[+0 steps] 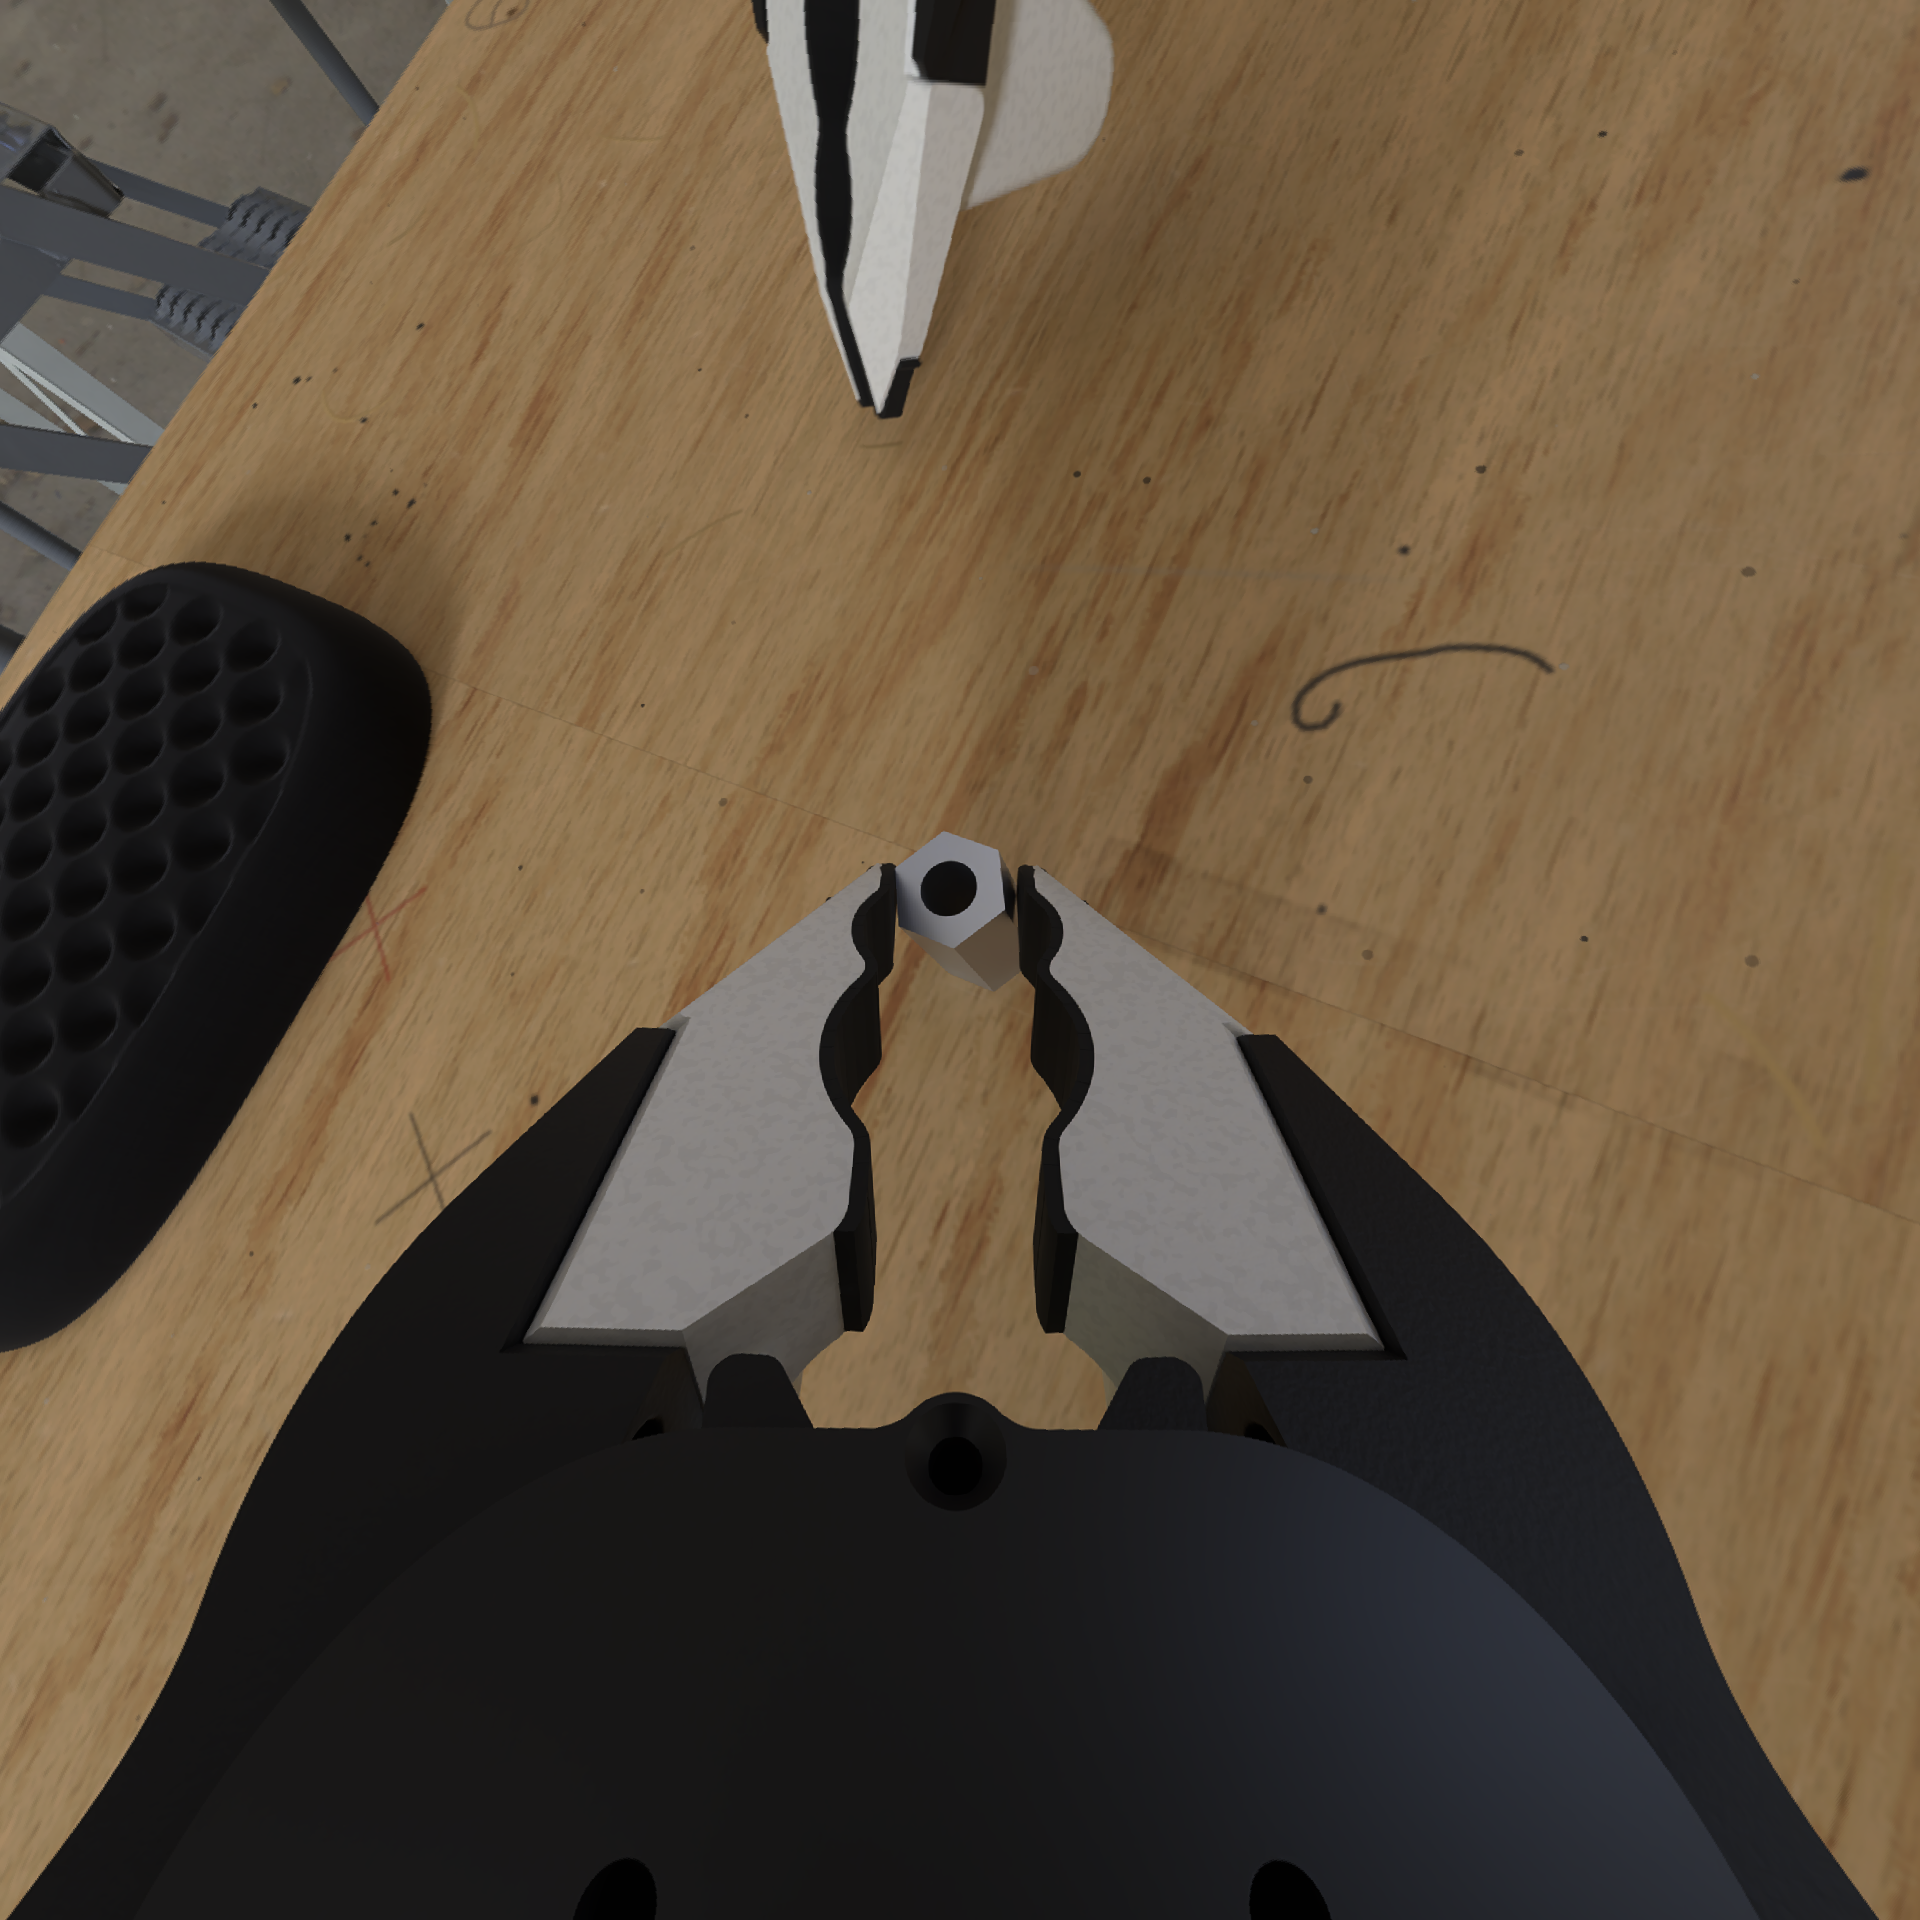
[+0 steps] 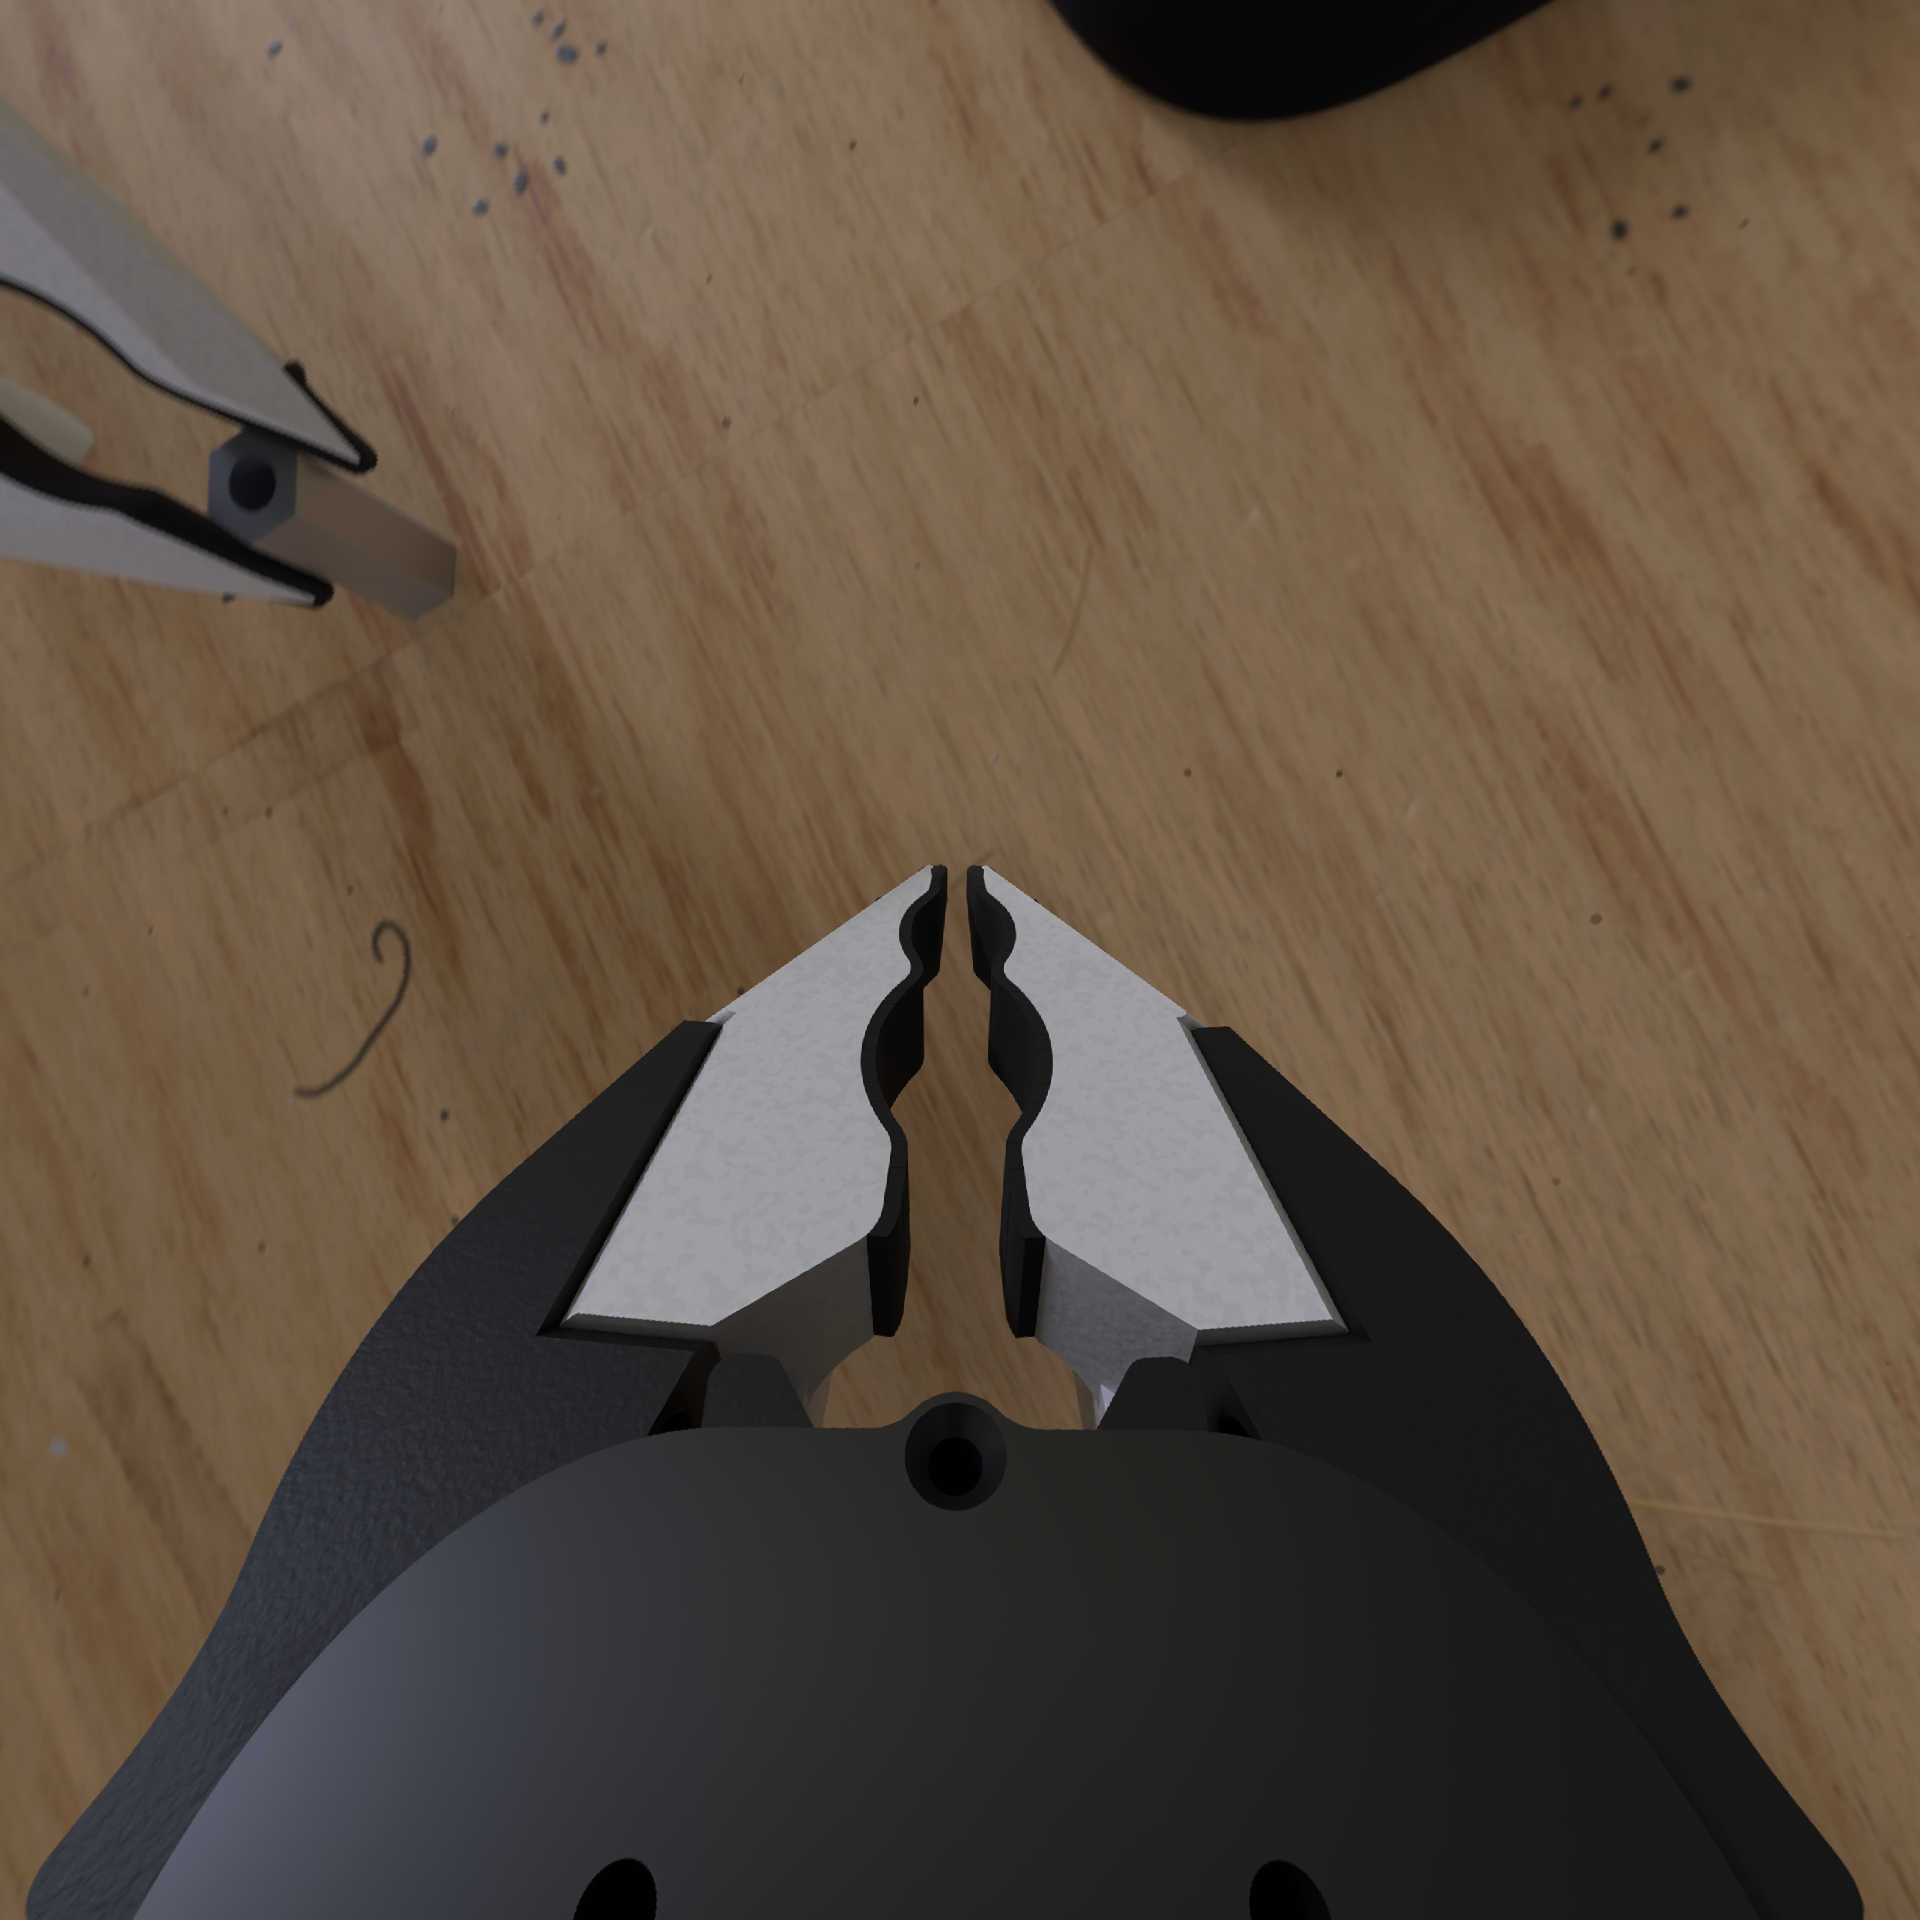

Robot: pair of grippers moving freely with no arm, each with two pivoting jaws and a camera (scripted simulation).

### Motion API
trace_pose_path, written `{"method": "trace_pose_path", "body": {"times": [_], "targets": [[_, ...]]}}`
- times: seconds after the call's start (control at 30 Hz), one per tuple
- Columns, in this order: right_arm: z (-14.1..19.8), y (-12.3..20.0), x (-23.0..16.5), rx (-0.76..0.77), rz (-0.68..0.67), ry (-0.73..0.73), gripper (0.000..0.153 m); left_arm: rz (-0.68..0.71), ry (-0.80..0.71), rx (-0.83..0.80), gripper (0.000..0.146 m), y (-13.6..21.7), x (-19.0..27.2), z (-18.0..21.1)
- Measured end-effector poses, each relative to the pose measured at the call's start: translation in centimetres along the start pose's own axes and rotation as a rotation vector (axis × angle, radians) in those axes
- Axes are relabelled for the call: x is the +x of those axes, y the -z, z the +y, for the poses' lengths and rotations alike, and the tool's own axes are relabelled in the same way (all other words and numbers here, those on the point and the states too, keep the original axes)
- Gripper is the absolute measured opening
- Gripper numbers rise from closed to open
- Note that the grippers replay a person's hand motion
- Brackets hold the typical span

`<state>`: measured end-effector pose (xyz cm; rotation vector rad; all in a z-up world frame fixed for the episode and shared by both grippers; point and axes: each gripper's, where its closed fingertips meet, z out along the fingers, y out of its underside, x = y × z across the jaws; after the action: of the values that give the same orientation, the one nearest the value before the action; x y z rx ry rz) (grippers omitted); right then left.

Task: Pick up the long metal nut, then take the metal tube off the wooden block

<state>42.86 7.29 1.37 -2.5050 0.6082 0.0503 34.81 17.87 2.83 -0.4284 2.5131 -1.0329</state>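
Left wrist view: the left gripper (image 1: 956, 883) has its fingers (image 1: 774, 1101) clenched on the long metal nut (image 1: 951, 902), which sits between the fingertips with its bored hexagonal end toward the camera. The right wrist view shows the same hold from the side: the long metal nut (image 2: 312, 520) stands out of the fingers and slants down toward the wooden desk (image 2: 1351, 623). Whether its lower end still touches the desk cannot be told.

Right wrist view: the right gripper (image 2: 957, 883) hangs over bare desk, its fingers (image 2: 790, 1122) drawn almost together with only a narrow slit between the tips, and nothing between them.

A black perforated pad (image 1: 156, 914) lies by the left edge of the desk in the left wrist view, well apart from the nut; beyond that edge a grey metal frame (image 1: 125, 260) shows.

Progress, as a judgement: the first step appears secured or nearly so, the nut being gripped. The second step is not yet begun; neither the metal tube nor the wooden block appears in either view, so their place cannot be given.
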Motion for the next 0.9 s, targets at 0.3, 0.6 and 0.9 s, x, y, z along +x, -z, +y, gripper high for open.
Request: {"method": "trace_pose_path", "body": {"times": [0.3, 0.6, 0.9], "targets": [[-1.0, 1.1, -0.2, -0.058, -0.061, 0.42, 0.022, 0.009, -0.002, 0.002, 0.023, 0.0, 0.1, 0.0], [-2.3, -1.1, 0.2, -0.096, -0.247, 0.497, 0.021, 0.019, -0.009, 0.012, 0.022, 0.0, 0.3, 0.0], [-2.4, -0.7, 2.4, -0.011, 0.212, -0.065, 0.022, 0.025, 0.006, 0.01, 0.022, 0.0, 0.3, 0.0]]}}
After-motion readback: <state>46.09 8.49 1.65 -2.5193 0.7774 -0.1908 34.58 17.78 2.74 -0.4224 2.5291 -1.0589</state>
